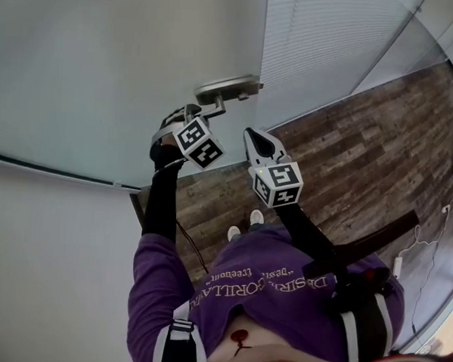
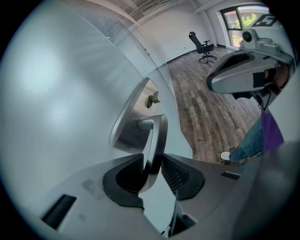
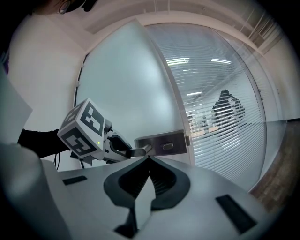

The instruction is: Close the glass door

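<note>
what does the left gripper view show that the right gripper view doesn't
Only the left gripper view: an office chair, a window and the operator's shoe. Only the right gripper view: a person behind the blinds, and the marker cube on the left gripper. Both: the frosted glass door, the handle plate and the left gripper closed on the lever handle.
</note>
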The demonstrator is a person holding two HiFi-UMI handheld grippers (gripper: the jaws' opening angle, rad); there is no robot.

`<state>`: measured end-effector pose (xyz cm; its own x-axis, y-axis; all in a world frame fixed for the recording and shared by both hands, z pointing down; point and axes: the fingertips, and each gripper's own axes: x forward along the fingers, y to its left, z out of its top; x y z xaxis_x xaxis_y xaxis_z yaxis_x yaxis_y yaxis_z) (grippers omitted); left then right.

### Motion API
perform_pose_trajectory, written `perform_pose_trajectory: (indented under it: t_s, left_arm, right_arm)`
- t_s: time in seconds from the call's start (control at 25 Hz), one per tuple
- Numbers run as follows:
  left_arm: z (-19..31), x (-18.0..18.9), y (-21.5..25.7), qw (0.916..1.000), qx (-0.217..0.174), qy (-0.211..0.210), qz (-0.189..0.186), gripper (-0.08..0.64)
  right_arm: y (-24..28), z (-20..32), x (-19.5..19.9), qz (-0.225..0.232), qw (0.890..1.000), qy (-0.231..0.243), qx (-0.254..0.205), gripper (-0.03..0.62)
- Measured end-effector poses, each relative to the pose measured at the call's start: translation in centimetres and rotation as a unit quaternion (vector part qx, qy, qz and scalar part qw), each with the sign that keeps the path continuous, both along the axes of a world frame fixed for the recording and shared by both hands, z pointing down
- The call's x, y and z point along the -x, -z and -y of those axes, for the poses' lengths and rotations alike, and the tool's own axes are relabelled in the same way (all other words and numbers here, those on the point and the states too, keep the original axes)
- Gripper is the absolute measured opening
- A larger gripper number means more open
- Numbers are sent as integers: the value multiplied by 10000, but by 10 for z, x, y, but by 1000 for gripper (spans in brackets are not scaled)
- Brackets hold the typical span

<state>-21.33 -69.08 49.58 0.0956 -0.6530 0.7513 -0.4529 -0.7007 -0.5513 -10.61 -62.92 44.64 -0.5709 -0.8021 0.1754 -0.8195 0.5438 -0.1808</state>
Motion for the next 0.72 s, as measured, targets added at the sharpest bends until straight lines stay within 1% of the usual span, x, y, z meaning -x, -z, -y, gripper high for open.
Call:
perform_pose_trajectory:
  t_s: [0.16, 0.4, 0.72]
  left_arm:
    - [-3, 5, -9, 9999, 57, 87, -48, 106]
    - [0, 8, -8, 9997, 46, 213, -65, 107]
    - [13, 10, -8, 9996, 136, 231, -109, 109]
  right_arm:
    - [-11, -6, 1, 46, 9999, 93, -6, -9]
    - [-16, -5, -2, -11, 9997, 231, 2, -9]
    - [-17, 4, 15, -15, 9991, 422, 70, -9]
